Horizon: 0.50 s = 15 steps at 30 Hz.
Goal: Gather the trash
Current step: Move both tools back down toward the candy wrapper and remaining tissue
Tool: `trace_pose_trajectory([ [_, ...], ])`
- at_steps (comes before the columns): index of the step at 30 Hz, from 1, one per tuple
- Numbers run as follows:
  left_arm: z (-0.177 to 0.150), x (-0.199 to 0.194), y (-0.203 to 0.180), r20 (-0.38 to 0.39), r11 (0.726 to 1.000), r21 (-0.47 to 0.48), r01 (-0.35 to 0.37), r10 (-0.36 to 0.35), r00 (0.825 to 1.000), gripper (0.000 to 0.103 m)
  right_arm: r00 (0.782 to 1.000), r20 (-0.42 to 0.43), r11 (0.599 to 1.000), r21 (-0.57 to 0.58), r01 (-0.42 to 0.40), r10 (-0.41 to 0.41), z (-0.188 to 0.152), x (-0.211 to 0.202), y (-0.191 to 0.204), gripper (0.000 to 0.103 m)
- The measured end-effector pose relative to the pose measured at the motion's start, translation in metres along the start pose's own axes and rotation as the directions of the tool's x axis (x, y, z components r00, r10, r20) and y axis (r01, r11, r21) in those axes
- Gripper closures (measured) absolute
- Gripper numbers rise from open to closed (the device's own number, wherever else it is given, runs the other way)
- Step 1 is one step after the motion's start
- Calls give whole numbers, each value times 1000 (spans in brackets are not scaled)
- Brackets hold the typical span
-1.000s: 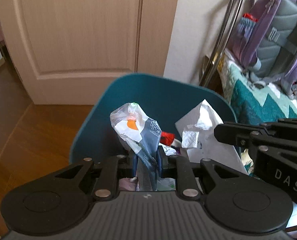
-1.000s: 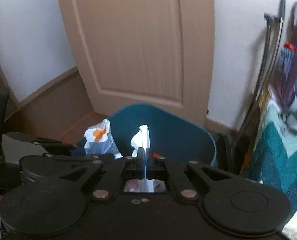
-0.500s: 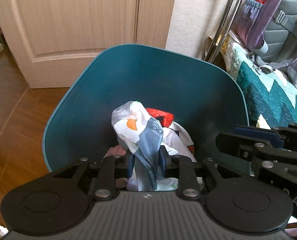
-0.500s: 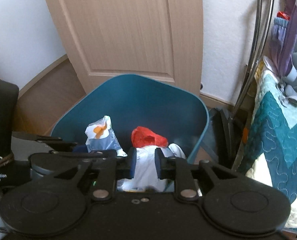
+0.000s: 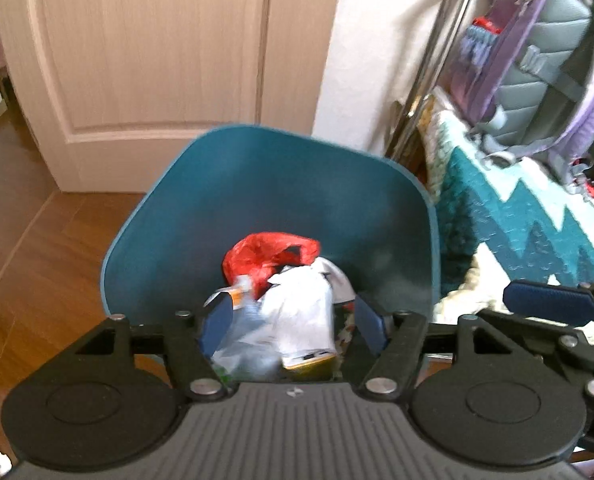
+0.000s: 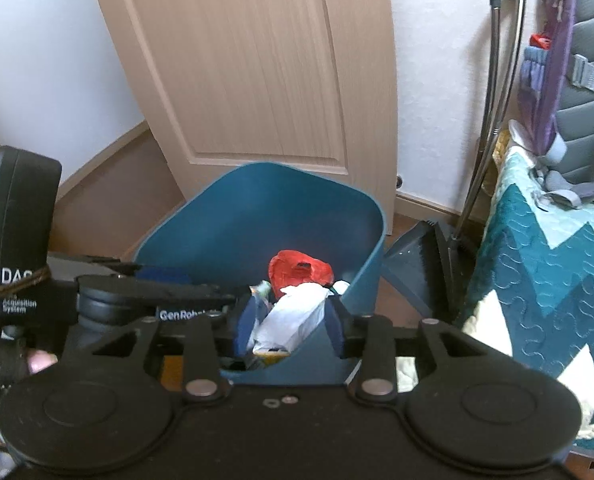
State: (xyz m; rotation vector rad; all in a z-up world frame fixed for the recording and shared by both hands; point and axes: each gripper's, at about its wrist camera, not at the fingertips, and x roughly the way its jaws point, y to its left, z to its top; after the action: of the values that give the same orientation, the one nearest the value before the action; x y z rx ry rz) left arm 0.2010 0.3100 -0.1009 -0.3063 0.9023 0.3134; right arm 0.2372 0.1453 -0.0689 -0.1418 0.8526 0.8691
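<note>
- Left gripper (image 5: 289, 326): jaws apart and opening; nothing is gripped. A blurred clear wrapper (image 5: 243, 332) is seen between the blue pads, touching neither, over the bin's near edge.
- Right gripper (image 6: 289, 326): jaws apart and opening; nothing is clamped. White crumpled paper (image 6: 293, 320) is seen between the fingers, lying inside the bin.
- Teal bin (image 5: 297, 200): placed on the wooden floor (image 5: 37, 248) before a pale door (image 5: 157, 48). A red plastic bag (image 5: 265, 258) is lodged toward its far wall, behind the white paper.
- Dustpan (image 6: 415, 268): set just beside the bin's right wall.
- Quilted bedspread (image 5: 529, 216): found to the right, with a purple backpack (image 5: 537, 52) on top.
</note>
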Motion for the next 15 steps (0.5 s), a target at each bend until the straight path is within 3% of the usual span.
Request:
trace_pose_trajectory([
  [4, 0, -23, -11, 29, 1000, 10, 17, -18, 999, 34, 1000, 29, 1000, -8, -3, 3, -4, -31, 0, 55],
  [15, -14, -85, -57, 69, 995, 33, 99, -101, 992, 22, 994, 112, 999, 37, -9, 5, -25, -113, -20, 47],
])
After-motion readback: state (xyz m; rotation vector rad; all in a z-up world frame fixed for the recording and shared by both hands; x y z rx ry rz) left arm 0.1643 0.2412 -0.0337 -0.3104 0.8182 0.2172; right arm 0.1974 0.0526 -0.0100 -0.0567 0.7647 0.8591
